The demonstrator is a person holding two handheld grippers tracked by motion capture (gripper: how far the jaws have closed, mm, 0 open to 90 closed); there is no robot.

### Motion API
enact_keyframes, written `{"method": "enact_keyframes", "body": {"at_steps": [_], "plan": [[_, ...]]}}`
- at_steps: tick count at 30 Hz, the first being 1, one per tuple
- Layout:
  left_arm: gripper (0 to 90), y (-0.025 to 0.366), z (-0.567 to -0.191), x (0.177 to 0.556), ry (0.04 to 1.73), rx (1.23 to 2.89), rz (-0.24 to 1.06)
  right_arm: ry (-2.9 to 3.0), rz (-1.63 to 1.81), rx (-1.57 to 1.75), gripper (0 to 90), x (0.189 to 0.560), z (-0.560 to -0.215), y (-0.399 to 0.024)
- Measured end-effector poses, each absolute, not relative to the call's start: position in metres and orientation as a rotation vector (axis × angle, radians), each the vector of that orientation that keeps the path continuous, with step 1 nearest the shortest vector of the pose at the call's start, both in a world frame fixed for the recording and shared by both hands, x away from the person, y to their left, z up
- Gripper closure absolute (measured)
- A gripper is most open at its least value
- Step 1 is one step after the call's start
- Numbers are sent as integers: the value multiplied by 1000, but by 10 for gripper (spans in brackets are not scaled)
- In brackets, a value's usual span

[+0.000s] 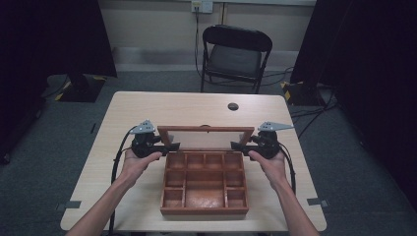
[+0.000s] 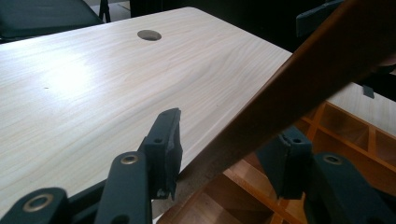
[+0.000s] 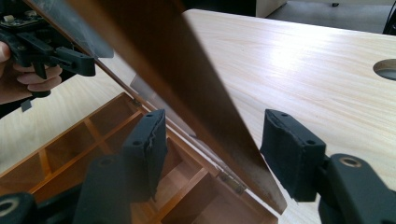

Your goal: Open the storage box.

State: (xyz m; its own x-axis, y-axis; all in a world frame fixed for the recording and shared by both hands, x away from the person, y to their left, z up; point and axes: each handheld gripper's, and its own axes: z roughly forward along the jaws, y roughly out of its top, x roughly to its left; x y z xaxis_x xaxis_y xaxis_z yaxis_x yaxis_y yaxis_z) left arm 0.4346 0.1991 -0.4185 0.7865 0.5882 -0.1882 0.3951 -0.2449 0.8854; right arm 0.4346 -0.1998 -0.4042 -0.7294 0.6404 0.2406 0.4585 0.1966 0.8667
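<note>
A wooden box [image 1: 204,184] with several compartments sits on the table near its front edge. Its framed lid [image 1: 205,135], with a clear pane, stands raised on the hinges at the box's far side. My left gripper [image 1: 173,146] is at the lid's left end. In the left gripper view both pads [image 2: 163,147] sit against the lid's rail [image 2: 303,84], gripping it. My right gripper [image 1: 237,145] is at the lid's right end. In the right gripper view the rail [image 3: 187,84] passes between the pads [image 3: 292,154] with a gap on each side.
The pale wooden table [image 1: 147,108] stretches bare behind the lid and has a round cable hole [image 1: 233,106]. A black folding chair [image 1: 236,54] stands beyond the far edge. Dark curtains hang on both sides of the room.
</note>
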Motion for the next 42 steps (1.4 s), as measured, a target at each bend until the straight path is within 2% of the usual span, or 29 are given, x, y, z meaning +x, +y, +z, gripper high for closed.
{"method": "enact_keyframes", "body": {"at_steps": [5,20,25,42], "plan": [[523,200,-419,438,753,1869,219,2272,1579,1085,393,440,-409,-199],[545,202,-423,449,766,1852,216,2258,1594,1094,450,452,-421,-196],[538,199,-431,452,785,1893,215,2249,1593,1093,458,453,-422,-196],[561,203,-440,456,826,1866,198,2258,1572,1115,477,460,-431,-197]]}}
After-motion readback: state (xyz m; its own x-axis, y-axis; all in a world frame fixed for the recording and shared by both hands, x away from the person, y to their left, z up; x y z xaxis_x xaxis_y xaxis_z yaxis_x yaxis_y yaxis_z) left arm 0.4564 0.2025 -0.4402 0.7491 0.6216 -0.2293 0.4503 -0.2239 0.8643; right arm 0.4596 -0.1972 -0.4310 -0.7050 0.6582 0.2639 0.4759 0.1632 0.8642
